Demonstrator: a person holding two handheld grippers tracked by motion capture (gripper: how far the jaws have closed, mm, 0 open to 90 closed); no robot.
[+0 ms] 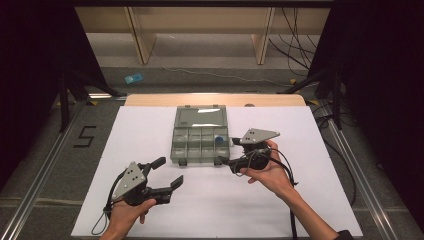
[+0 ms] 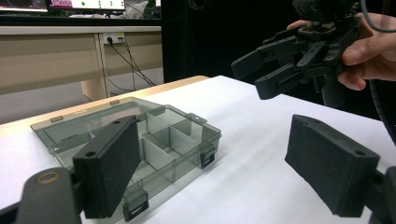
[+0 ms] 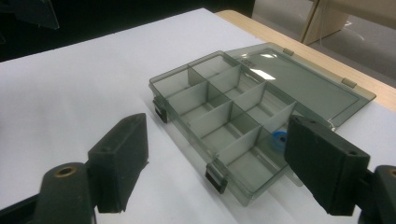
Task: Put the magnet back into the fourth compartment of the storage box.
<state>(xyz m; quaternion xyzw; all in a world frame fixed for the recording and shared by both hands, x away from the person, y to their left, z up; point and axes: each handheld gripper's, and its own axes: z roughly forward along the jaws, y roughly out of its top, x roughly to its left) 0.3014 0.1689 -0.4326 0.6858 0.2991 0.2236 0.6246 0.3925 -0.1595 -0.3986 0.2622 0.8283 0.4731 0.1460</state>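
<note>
A smoky transparent plastic compartment box point(image 1: 200, 141) lies on the white table sheet point(image 1: 150, 130), lid folded back flat. A small blue round piece point(image 1: 219, 139) sits in a right-hand compartment. The right gripper point(image 1: 227, 152) hovers just beside the box's right edge, jaws apart, empty. The left gripper point(image 1: 167, 172) stands near the front-left corner, jaws apart, empty.

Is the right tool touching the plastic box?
Apart. In the left gripper view the right tool hangs in the air with open jaws, and bare white table shows between it and the plastic box.
</note>
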